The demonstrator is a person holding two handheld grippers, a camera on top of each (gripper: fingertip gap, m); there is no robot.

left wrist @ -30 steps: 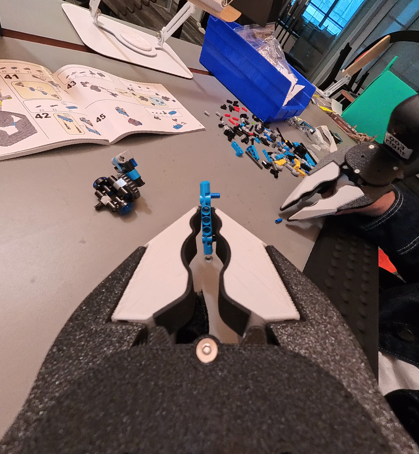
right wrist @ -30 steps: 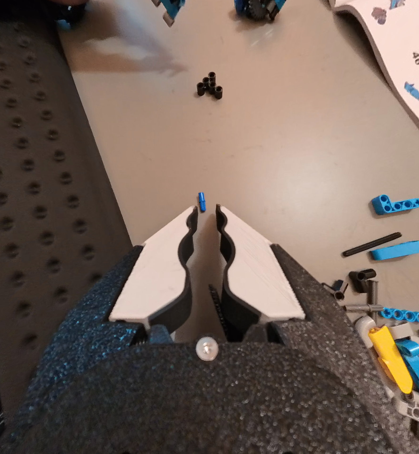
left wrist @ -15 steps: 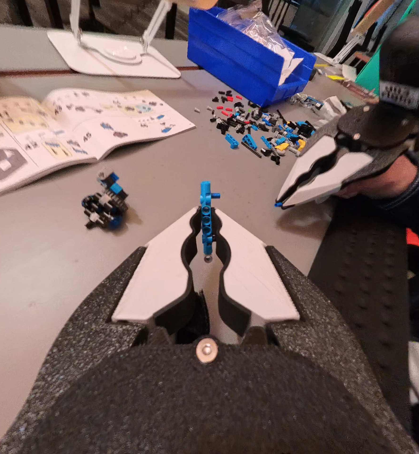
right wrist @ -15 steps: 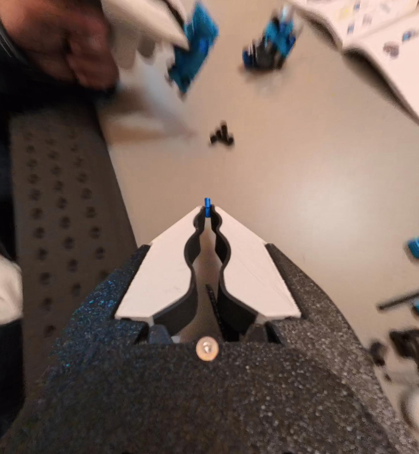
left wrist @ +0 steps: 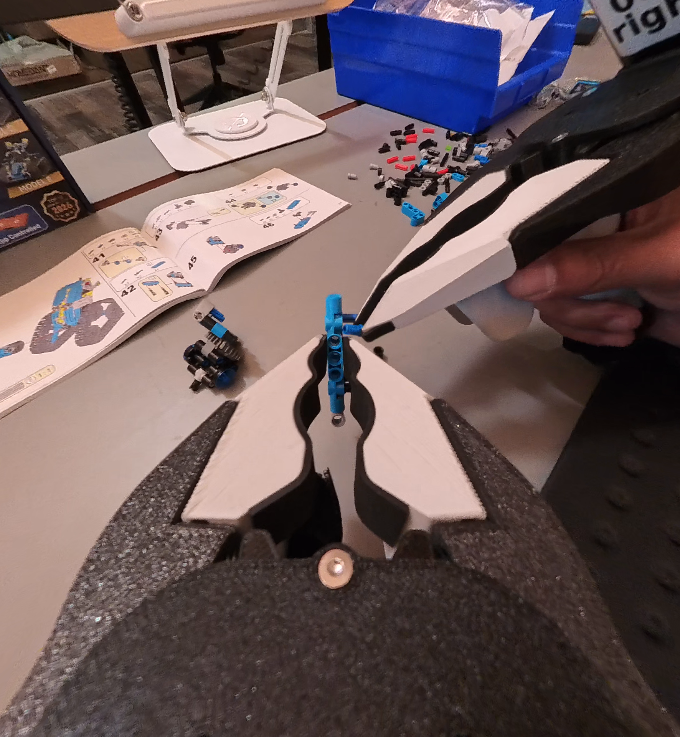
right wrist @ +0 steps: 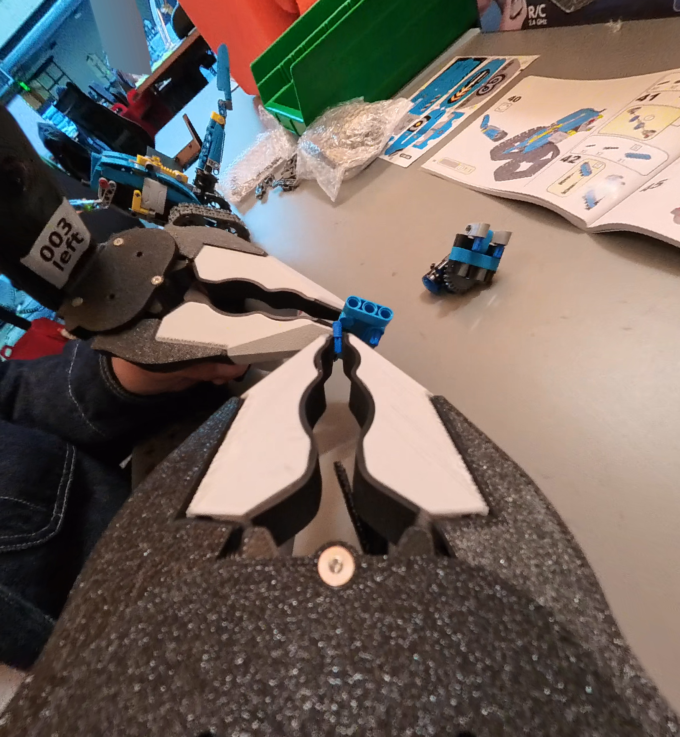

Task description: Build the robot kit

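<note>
My left gripper (left wrist: 336,343) is shut on a light-blue beam with holes (left wrist: 335,359) and holds it upright above the grey table (left wrist: 91,458). My right gripper (right wrist: 336,339) is shut on a small dark-blue pin (right wrist: 337,343). It presses the pin against the side of the beam (right wrist: 366,315), just past the left fingertips. In the left wrist view the right gripper (left wrist: 364,327) comes in from the right with the pin (left wrist: 352,329) at the beam. A second blue pin (right wrist: 374,339) sticks out of the beam.
A small black-and-blue gear assembly (left wrist: 213,355) sits on the table beside an open instruction booklet (left wrist: 151,259). A heap of small loose parts (left wrist: 426,167) lies before a blue bin (left wrist: 442,60). A white stand (left wrist: 234,131), a green bin (right wrist: 354,52) and plastic bags (right wrist: 342,139) stand farther back. My left and right fingertips are right by each other.
My right gripper closed on the blue pin on the table, lifted it and carried it to the beam. My left gripper kept hold of the beam and rose and tilted.
</note>
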